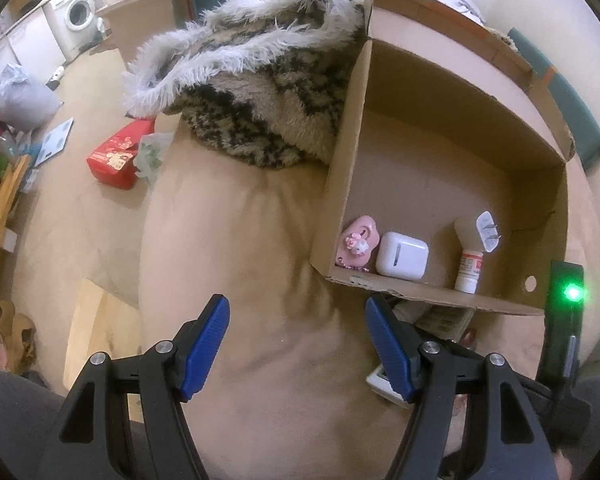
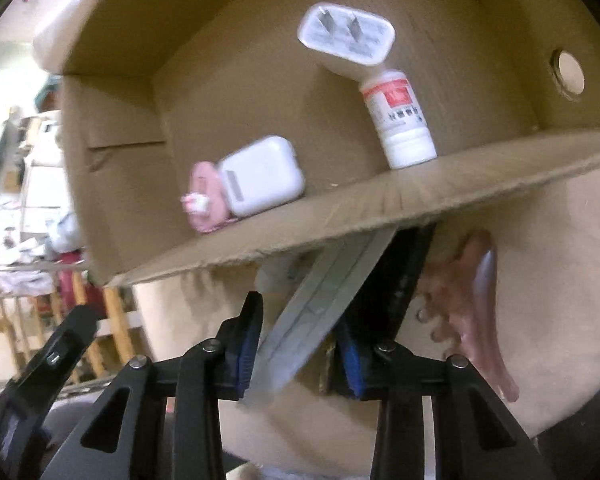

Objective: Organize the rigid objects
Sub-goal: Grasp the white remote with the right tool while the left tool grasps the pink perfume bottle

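While the right gripper closes around the flat grey packet lying just ahead, below the cardboard box, seat both pads squarely before lifting; whether they clamp yet cannot be told, and the left gripper hangs released.

Four small things in the cardboard box

Pink charm case touches white earbud case; pill bottle upright, white plug adapter (prongs showing) just behind.
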`<state>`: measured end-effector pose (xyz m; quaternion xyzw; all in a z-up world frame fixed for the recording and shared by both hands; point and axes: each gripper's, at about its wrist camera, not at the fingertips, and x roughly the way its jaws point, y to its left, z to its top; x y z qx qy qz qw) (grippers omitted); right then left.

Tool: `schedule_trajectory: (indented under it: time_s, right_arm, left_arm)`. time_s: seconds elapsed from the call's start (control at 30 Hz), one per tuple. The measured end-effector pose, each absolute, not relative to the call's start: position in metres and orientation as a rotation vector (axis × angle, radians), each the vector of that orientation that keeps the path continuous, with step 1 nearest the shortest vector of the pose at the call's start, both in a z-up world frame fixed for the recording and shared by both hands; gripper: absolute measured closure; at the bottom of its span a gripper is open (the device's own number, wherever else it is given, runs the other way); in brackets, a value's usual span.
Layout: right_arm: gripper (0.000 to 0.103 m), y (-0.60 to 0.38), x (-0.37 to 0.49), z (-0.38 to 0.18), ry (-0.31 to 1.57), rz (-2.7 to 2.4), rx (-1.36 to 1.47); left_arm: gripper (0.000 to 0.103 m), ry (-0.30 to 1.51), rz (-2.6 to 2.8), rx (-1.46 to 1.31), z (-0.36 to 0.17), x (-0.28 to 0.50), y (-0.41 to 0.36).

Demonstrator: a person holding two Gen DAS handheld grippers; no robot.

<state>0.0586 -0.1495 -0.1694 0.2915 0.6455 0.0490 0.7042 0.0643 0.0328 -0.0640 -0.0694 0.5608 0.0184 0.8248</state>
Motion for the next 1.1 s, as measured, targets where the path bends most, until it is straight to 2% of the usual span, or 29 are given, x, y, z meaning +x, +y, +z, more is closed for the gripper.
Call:
schedule_trajectory:
  time_s: [0.2,0.53,0.6,0.77,1.1]
  right_arm:
    - [0.077,-0.157,0.048,-0.165,1.437,0.085,0.694]
    - [0.08,-0.184,0.023,-0.12,1.426,0.217,0.46]
    - [0.08,-0.192,0.027,-0.115,1.41,0.221,0.436]
    - [0.08,-0.205,0.024,-0.132,1.403,0.275,0.471]
    - [0.08,-0.224,0.021,-0.131,1.371,0.286,0.589]
  left_arm:
    - [0.035,1.197,0.03,-0.134,-0.068,0.064,0.027]
    - [0.035,1.296,-0.094,-0.079,-0.095,0.063,0.006]
    - [0.039,1.341,-0.132,-0.082,-0.106,0.065,-0.001]
    - [0.055,1.432,-0.232,-0.051,-0.132,0.07,-0.034]
    - [0.056,1.442,-0.282,0.18,-0.167,0.079,-0.083]
